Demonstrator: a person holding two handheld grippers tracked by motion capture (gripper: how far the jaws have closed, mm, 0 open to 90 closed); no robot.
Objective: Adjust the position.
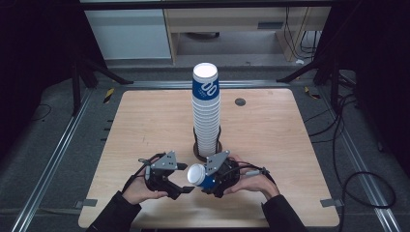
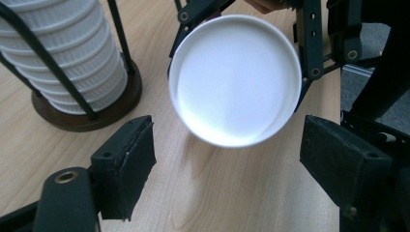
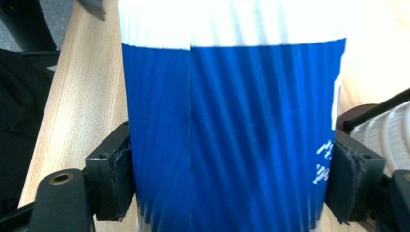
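While both forearms enter from the near edge of the table [image 1: 145,125], each hand carries a set of tongs low over the wood, just in front of the cup stack [image 1: 206,108].

Right tongs [image 1: 205,180]: closed on a cup [image 1: 199,175]. In the right gripper view the two pads press the blue ribbed wall of the cup [image 3: 232,130] from both sides. The right hand [image 1: 251,183] holds the tongs roughly level, pointing toward the left hand. The cup lies on its side in the grip, above the table, with its white bottom facing the left tongs.

Left tongs [image 1: 183,186]: open, gripping nothing. In the left gripper view the pads stand wide apart, and the white bottom of the cup [image 2: 235,79] sits beyond them, not touching either pad. The left hand [image 1: 138,191] holds the tongs level, pointing toward the cup.

The stack stands upright in a dark wire holder [image 1: 208,147] at the table's middle, just behind the right tongs.
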